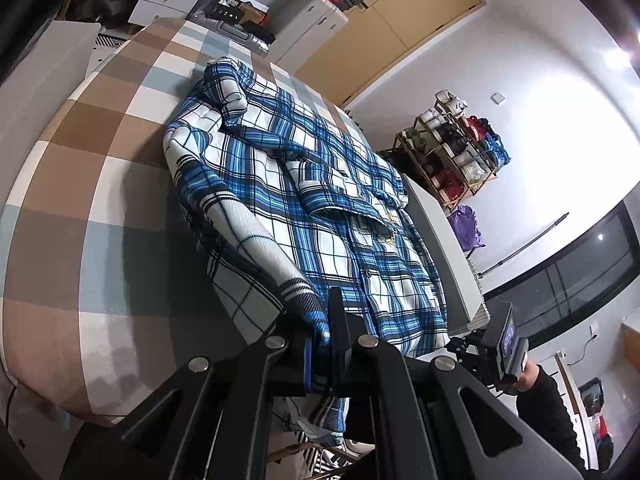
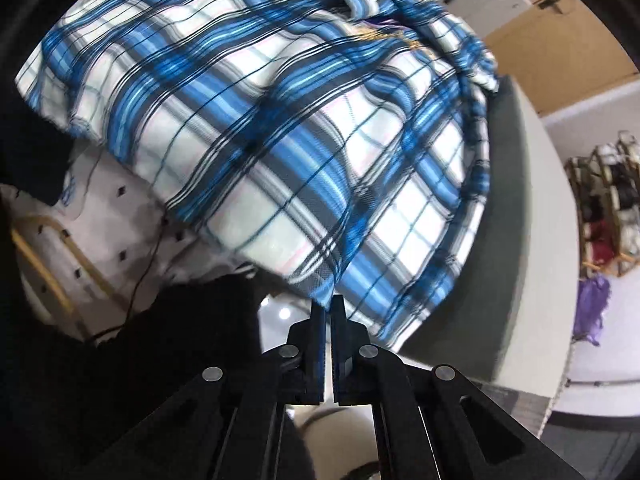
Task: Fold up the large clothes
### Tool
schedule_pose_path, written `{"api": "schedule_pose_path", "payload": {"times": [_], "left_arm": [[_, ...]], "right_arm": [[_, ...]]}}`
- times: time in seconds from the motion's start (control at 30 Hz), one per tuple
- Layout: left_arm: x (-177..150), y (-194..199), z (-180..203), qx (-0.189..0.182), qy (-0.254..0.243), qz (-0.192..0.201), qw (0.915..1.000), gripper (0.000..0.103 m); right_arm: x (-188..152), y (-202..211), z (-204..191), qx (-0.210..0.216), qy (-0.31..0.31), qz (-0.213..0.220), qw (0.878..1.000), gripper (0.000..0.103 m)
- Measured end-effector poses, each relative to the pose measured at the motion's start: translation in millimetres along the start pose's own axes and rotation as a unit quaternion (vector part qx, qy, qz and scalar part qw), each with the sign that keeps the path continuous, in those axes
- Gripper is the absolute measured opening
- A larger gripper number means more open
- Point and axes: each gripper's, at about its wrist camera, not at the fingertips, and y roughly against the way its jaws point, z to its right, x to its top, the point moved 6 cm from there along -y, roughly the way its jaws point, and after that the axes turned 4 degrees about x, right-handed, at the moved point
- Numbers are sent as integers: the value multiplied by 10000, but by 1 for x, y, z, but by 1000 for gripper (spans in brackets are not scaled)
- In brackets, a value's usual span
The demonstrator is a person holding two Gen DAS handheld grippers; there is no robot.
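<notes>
A blue, white and black plaid shirt [image 1: 304, 184] lies spread on the checked bed [image 1: 80, 184], collar toward the far end. My left gripper [image 1: 324, 320] is shut on the cuff end of a sleeve folded over the shirt's near left side. In the right wrist view the same shirt [image 2: 280, 128] fills the frame, blurred. My right gripper [image 2: 329, 308] is shut on the shirt's lower hem corner, near the bed's edge. The right gripper's body [image 1: 504, 344] also shows in the left wrist view at the shirt's near right corner.
A grey headboard or panel [image 1: 440, 240] runs along the bed's right side. A shoe rack [image 1: 452, 152] and a purple bag [image 1: 466, 226] stand by the wall. Drawers and suitcases [image 1: 280, 20] are beyond the bed's far end. A wooden wardrobe [image 1: 400, 12] is behind them.
</notes>
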Motion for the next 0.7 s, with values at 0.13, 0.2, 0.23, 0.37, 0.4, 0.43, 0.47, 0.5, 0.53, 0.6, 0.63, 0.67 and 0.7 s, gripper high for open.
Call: {"api": "schedule_pose_path", "payload": {"times": [0.13,0.2,0.23,0.37,0.4,0.43,0.47,0.5,0.53,0.6,0.63,0.67,0.7], "left_arm": [[1,0,-2,-41,45,-26,10000,1],[1,-1,-1,-51,33,-38,10000,1],[1,-1,-1,-36,28,-40,10000,1],[0,-1,0,-38,34,-36,10000,1],[0,-1,-1,-34,39,-35,10000,1],[-1,-2,-1,-28,46,-49,10000,1],[-1,-2,-1,-15,49,-55,10000,1],[-1,-3,-1,3,52,-61,10000,1],[-2,-3,-2,11,53,-69,10000,1],[-2,-5,-2,39,60,-84,9999,1],[-2,-6,-1,60,53,-89,9999,1],[-2,-6,-1,99,41,-85,9999,1],[-2,-6,-1,146,27,-63,9999,1]], "right_arm": [[-10,22,27,685,-777,486,9934,78],[-19,34,45,1100,-1283,868,9818,80],[-25,38,57,1348,-1610,1053,9720,80],[-41,25,83,2063,-2754,1283,9301,80],[-44,17,85,2403,-2983,1252,9152,80],[-45,9,87,2696,-3201,1230,8999,80],[-46,5,86,2882,-3327,1214,8897,80],[-45,-1,89,3041,-3407,1198,8815,80],[-45,-5,88,3058,-3442,1203,8795,80],[-43,-10,90,2920,-3547,1169,8805,80],[-43,-13,93,2880,-3654,1138,8778,80],[-49,-14,95,2859,-3759,1114,8744,80],[-51,-19,97,2861,-3914,1065,8681,80]]}}
